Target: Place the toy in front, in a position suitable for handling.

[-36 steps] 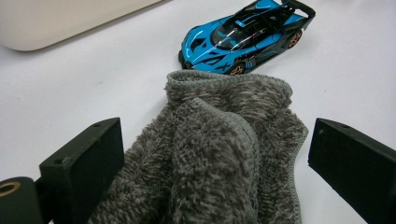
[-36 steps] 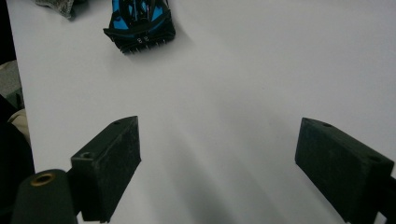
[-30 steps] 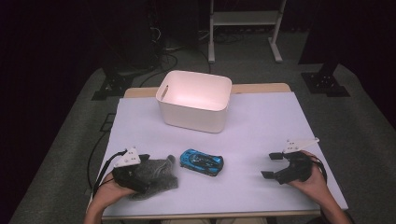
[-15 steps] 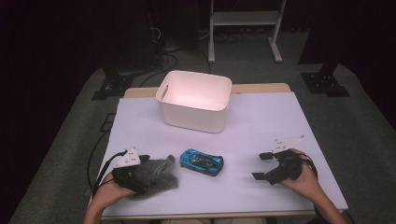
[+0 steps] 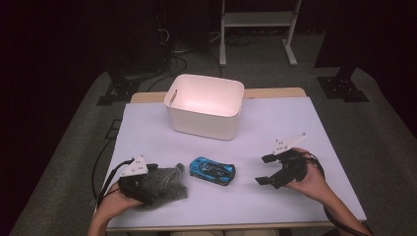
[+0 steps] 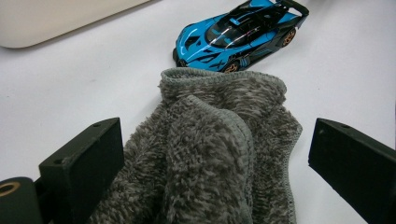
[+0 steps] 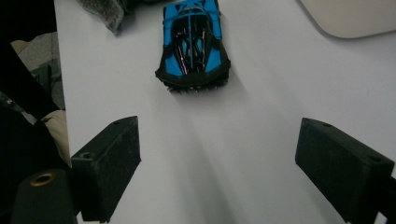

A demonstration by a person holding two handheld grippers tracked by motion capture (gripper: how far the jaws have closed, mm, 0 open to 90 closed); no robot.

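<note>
left tongs [image 6: 215,158] sitting spread wide around the fuzzy grey cloth [image 6: 219,149], probably not squeezing it yet, right tongs [image 7: 217,163] gaping open, pointing at the blue toy sports car [image 7: 193,42], both lying on the white surface [image 5: 305,123] near its front

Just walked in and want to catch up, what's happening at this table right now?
A person works at a white table with a claw in each hand. The left claw sits open around a crumpled grey cloth, jaws on either side but not closed. The right claw is open too, pointing at a blue toy car with bare table between them. A white bin stands farther back.
</note>
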